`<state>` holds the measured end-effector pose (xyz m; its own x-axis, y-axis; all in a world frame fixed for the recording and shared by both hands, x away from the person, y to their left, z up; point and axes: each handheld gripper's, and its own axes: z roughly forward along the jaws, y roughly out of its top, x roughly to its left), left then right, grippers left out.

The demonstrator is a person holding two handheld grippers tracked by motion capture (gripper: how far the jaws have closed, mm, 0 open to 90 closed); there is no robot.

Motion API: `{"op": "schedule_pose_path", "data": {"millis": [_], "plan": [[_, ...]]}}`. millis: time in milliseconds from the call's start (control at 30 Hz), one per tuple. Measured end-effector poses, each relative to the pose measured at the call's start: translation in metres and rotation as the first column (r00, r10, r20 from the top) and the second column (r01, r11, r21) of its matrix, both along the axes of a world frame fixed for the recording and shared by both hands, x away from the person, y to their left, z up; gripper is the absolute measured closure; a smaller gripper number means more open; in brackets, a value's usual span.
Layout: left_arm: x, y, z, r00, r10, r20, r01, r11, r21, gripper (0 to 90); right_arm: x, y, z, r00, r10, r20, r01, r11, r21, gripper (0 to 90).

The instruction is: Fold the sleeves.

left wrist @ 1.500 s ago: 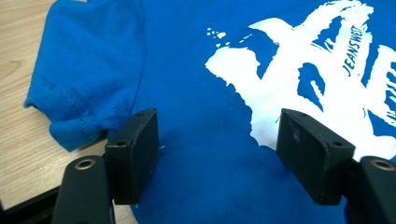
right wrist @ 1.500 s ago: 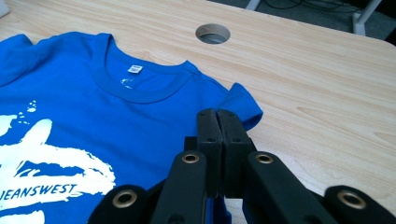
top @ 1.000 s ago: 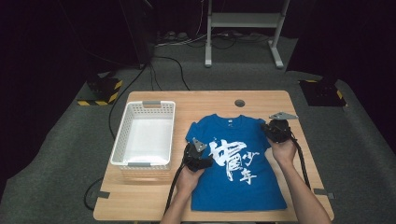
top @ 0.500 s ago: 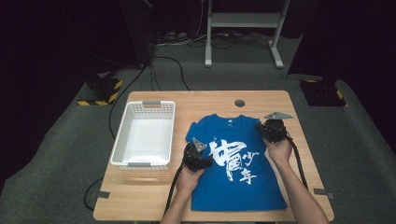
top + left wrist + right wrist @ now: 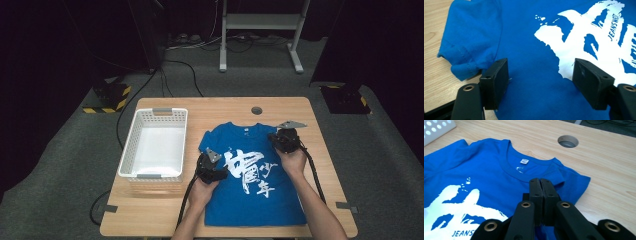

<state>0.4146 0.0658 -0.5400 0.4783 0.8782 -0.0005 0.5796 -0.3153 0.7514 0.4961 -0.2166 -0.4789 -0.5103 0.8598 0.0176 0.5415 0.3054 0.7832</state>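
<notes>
A blue T-shirt (image 5: 252,180) lies spread flat, front up, on the right half of the wooden table (image 5: 225,107), its collar toward the far edge and its white print facing the ceiling. To its left stands a white basket (image 5: 127,150), just beside the shirt's left sleeve.

The person leans in from the near edge with a tool in each hand. The left gripper (image 5: 209,167) hovers low over the shirt's left flank, below the sleeve. Seen from the left gripper view, its jaws stand well apart: one black finger (image 5: 495,82) sits at the seam where the sleeve (image 5: 469,45) meets the body, close to the shirt's side edge and the bare wood, while the other finger (image 5: 591,85) hangs over the edge of the white print. The blue cloth lies flat between them, not gathered or pinched.

The right gripper (image 5: 284,140) is at the shirt's right shoulder. In the right gripper view its two fingers (image 5: 536,195) are pressed tight together with no visible gap, tips pointing toward the collar and the small white label (image 5: 524,161). The shoulder and short right sleeve lie just beneath and beyond the tips; whether any fabric is nipped between them I cannot tell. A round hole (image 5: 568,141) in the tabletop lies farther off.
</notes>
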Motion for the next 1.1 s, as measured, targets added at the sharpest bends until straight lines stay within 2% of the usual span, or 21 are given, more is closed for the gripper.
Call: {"op": "schedule_pose_path", "data": {"millis": [233, 500, 567, 833, 933, 1000, 1100], "plan": [[0.0, 0.0, 0.0, 1.0, 0.0, -0.001, 0.0, 1.0, -0.001, 29.3, 0.002, 0.009, -0.007, 0.9997, 0.02, -0.013, -0.021, 1.0, -0.011, 88.8], [0.0, 0.0, 0.0, 1.0, 0.0, 0.0, 0.0, 1.0, 0.0, 29.3, 0.006, 0.015, -0.016, 0.9993, 0.015, -0.035, -0.015, 1.0, 0.0, 88.7], [0.0, 0.0, 0.0, 1.0, 0.0, 0.0, 0.0, 1.0, 0.0, 29.3, 0.008, 0.017, -0.02, 0.9991, 0.019, -0.039, -0.019, 1.0, -0.02, 88.6], [0.0, 0.0, 0.0, 1.0, 0.0, 0.0, 0.0, 1.0, 0.001, 29.3, 0.01, 0.023, -0.029, 0.9986, 0.02, -0.048, -0.022, 0.999, -0.036, 87.6], [0.0, 0.0, 0.0, 1.0, 0.001, -0.001, -0.001, 1.0, 0.0, 29.3, 0.01, 0.023, -0.03, 0.9986, 0.013, -0.052, -0.013, 1.0, -0.011, 83.1], [0.0, 0.0, 0.0, 1.0, 0.002, -0.001, -0.002, 1.0, -0.002, 29.2, 0.011, 0.022, -0.031, 0.9983, 0.009, -0.057, -0.01, 1.0, -0.012, 80.2], [0.0, 0.0, 0.0, 1.0, 0.002, 0.0, -0.002, 1.0, -0.002, 29.2, 0.011, 0.021, -0.032, 0.9978, 0.01, -0.065, -0.01, 1.0, -0.005, 71.7]]}}
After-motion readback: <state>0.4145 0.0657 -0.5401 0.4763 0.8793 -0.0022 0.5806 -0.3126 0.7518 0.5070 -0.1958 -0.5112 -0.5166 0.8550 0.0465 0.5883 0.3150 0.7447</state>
